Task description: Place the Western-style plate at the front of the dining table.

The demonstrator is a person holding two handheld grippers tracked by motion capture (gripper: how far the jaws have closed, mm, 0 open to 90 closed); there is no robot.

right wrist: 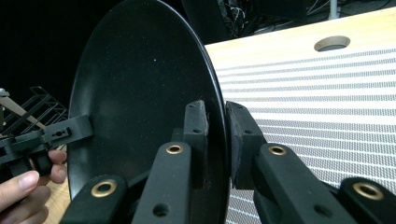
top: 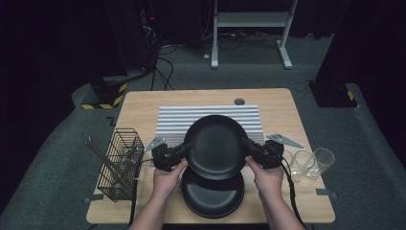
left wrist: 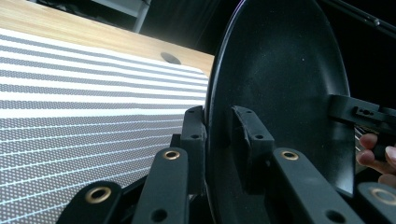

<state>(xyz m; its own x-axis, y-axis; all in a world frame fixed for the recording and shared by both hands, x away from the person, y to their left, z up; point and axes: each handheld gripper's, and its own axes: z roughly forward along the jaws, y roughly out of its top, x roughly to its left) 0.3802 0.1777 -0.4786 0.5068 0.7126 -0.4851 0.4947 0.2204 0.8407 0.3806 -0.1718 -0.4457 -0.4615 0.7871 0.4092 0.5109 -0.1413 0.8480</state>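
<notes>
Now both grippers pinch one black plate (top: 216, 147) by its opposite edges, above the table (top: 143, 112).

This upper plate is lifted over the near edge of the striped mat (top: 172, 120), and a second black plate (top: 213, 195) lies on the wood just below it. The left gripper (top: 184, 148) holds the left rim and the right gripper (top: 248, 146) holds the right rim, each with one jaw on the inside and one on the back. The left gripper view shows the rim (left wrist: 219, 140) clamped tightly between the pads, and the right gripper view shows the same on the other side (right wrist: 217, 135). From the high view, a black wire basket (top: 119, 165) stands at the left with long utensils (top: 103, 158) in it, and three clear glasses (top: 306, 163) stand at the right, seemingly with nothing inside.
</notes>
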